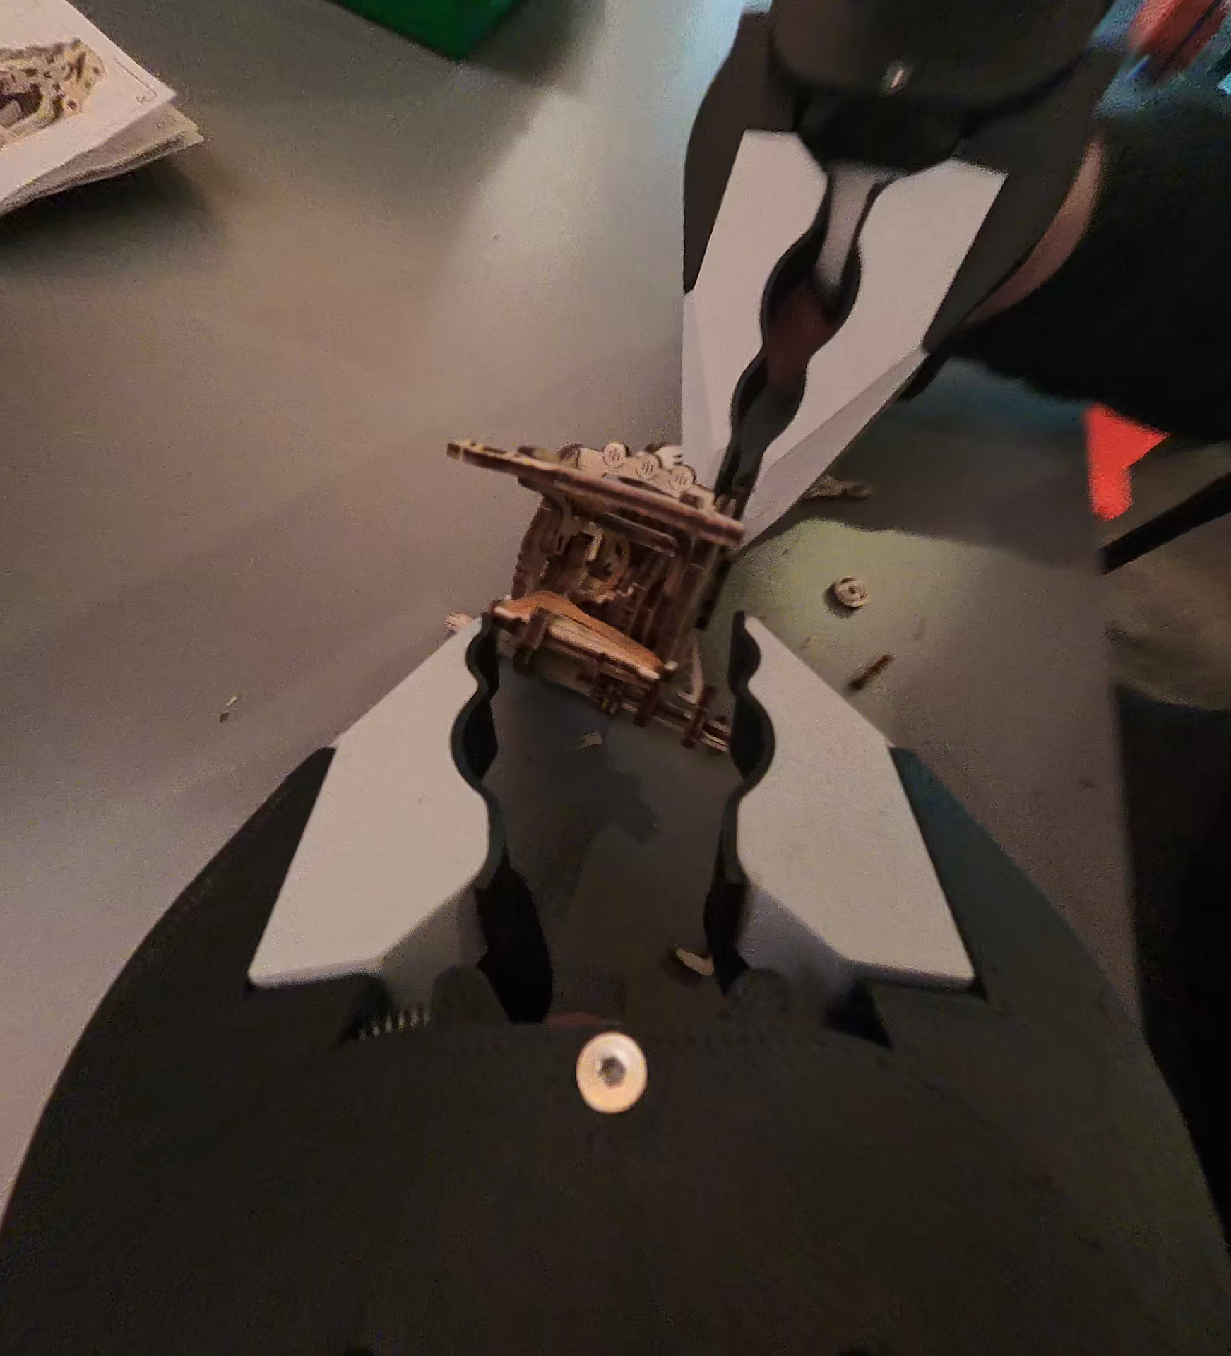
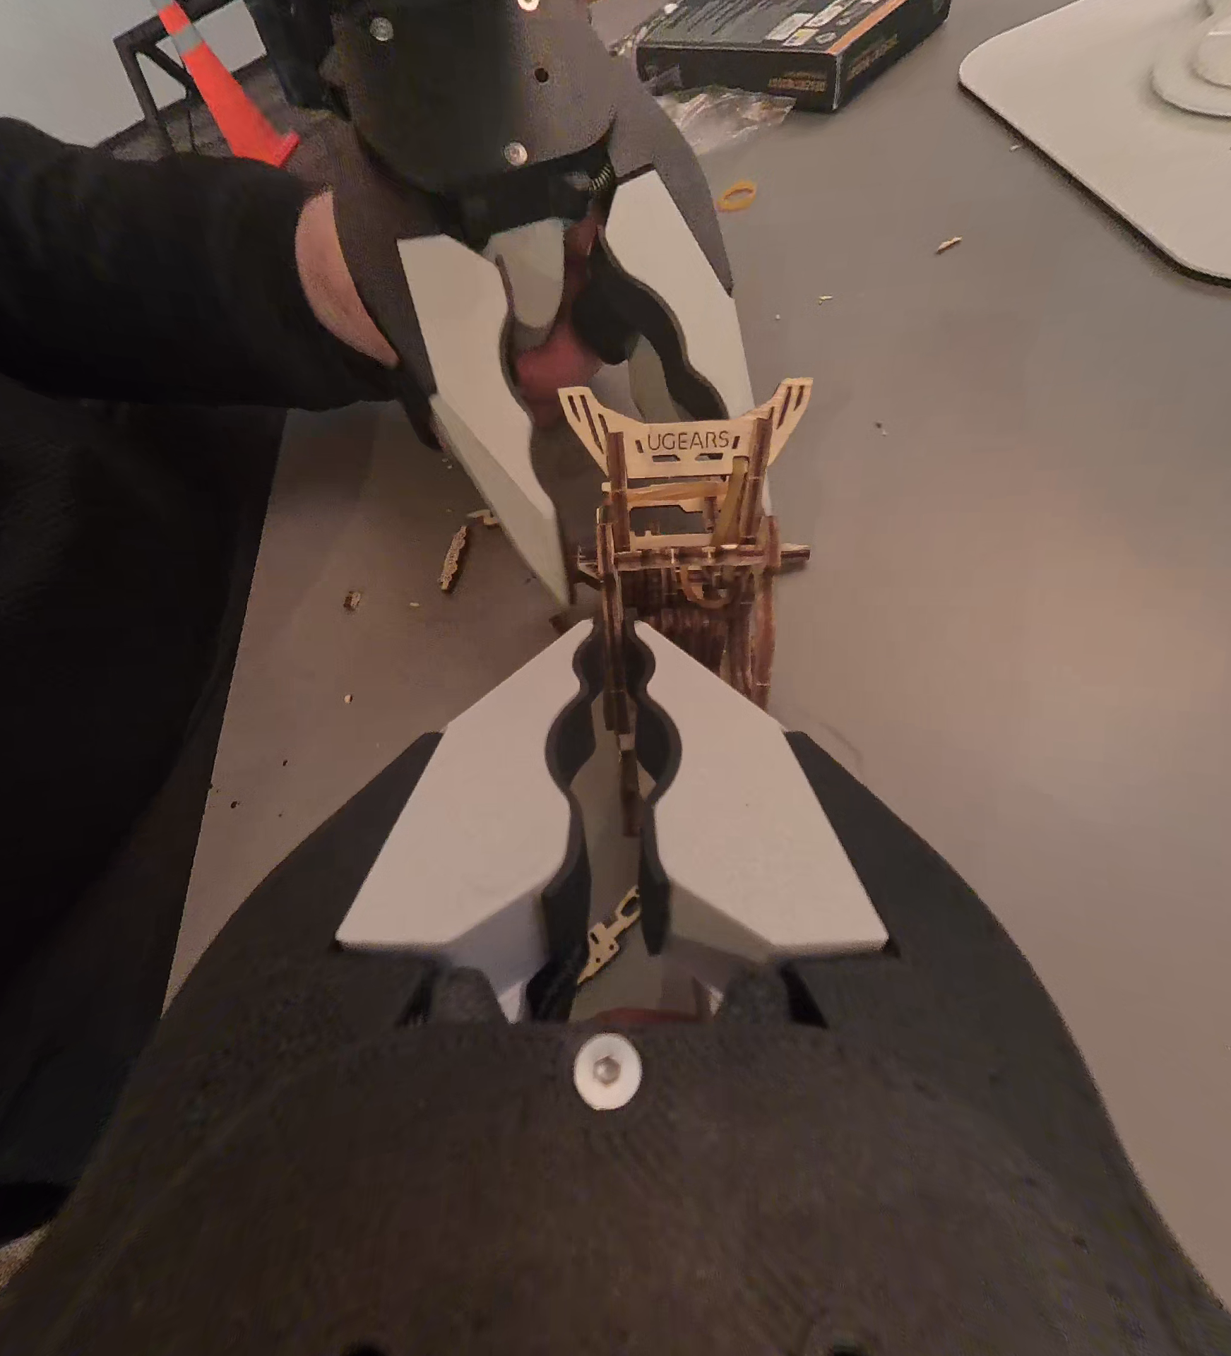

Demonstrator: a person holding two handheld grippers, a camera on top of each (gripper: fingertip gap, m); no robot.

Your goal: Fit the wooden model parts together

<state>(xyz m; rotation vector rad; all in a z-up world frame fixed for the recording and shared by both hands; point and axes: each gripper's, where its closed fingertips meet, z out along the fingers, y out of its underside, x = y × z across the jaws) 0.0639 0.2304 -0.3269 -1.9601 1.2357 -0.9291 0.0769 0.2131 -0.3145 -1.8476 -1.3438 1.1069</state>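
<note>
Wooden and laser-cut, the model (image 1: 608,580) is standing on the grey bench (image 1: 231,477) at the centre of the left wrist view, just beyond the tips of the left hand-held gripper (image 1: 608,635). That gripper is gaping wide with nothing between its fingers; one tip is sitting right beside the model's lower jutting part, though I cannot tell whether it is touching. Coming down from about one o'clock, the right hand-held gripper (image 1: 733,506) is pinching the model's far upper edge, its fingers nearly together. An instruction booklet (image 1: 32,117) is lying at ten o'clock, and a small wooden disc (image 1: 848,593) and a short peg (image 1: 870,669) are resting loose at three o'clock, apparently parts waiting their turn.

Seen from the right wrist, the right hand-held gripper (image 2: 614,635) is closing narrowly on a thin upright wooden plate of the model (image 2: 685,528), which is running back between its fingers. Such a grip is probably steadying the model so the other tool can work freely. At twelve o'clock the left hand-held gripper (image 2: 663,543) is spreading around the model's far side, ready to brace or press. Rubber bands are showing inside the frame. Wood scraps (image 2: 454,558) are lying at ten o'clock; a dark box (image 2: 788,51) and a pale mat (image 2: 1148,169) are sitting toward one and two o'clock.
</note>
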